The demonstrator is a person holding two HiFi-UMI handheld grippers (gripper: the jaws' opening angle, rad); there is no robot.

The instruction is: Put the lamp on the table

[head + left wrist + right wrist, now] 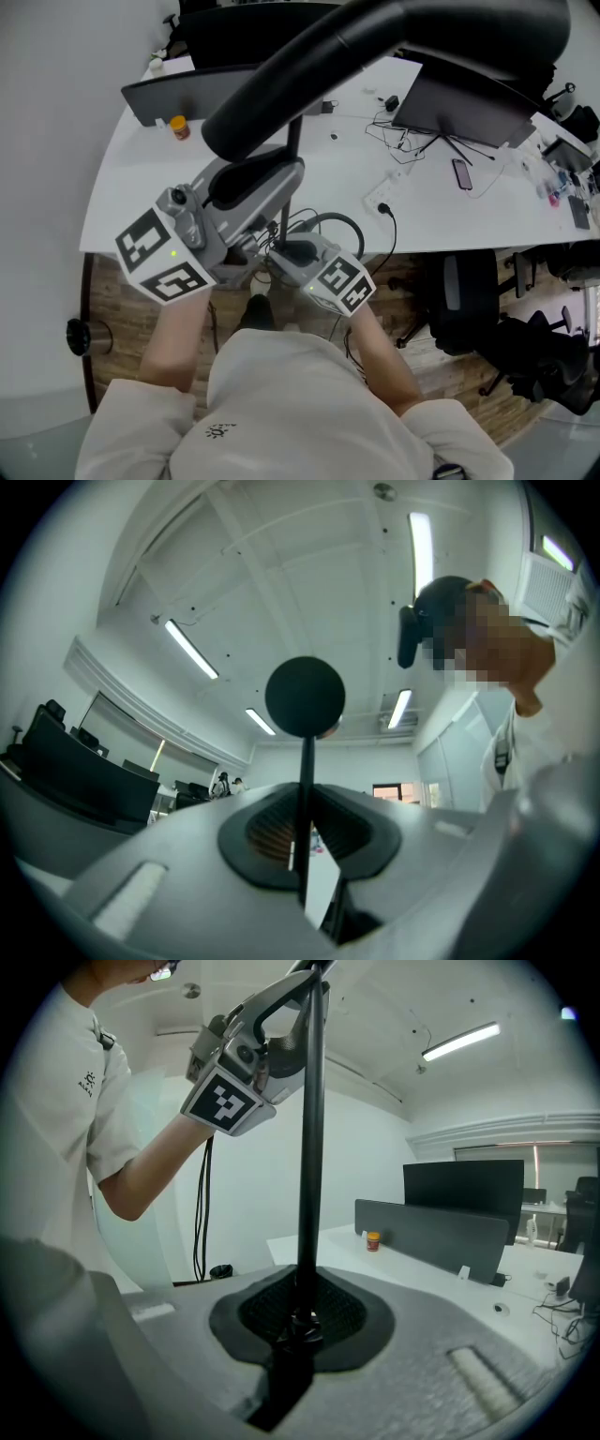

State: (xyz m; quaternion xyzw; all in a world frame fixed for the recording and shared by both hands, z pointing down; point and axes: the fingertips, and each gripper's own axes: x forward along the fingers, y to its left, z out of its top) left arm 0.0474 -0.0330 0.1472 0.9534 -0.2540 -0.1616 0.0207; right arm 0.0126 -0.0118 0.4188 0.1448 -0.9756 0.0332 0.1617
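Nearest: lamp (375, 56), its thick black arm crossing the head view from 9 to 1 o'clock, close under the camera.
Lamp's place: off the table (141, 202), held in the air at the near edge; its thin pole (294, 141) runs down between both grippers.
Left gripper (286, 178): pinching the pole, the upper of the two grips.
Right gripper (281, 251): clamped on the pole lower down, at 6 o'clock of the left one.
Surface: white table filling 12 o'clock, strewn with cables; wood plank floor (122, 300) below it at 8 o'clock.
Room: white walls and black office chairs (469, 300) at 4 o'clock.
Left gripper view only: the left gripper (305, 836) looks upward at a white ceiling with strip lights (192, 649), the pole ending in a round black part at 12 o'clock.
Right gripper view only: the right gripper (302, 1321) looks up the pole to the left gripper at 11 o'clock, the table at 3 o'clock.
Count: two grippers, two marker cubes, one lamp, one orange-capped bottle (179, 127), one phone (462, 173), one monitor (469, 103), one dark panel (187, 89).
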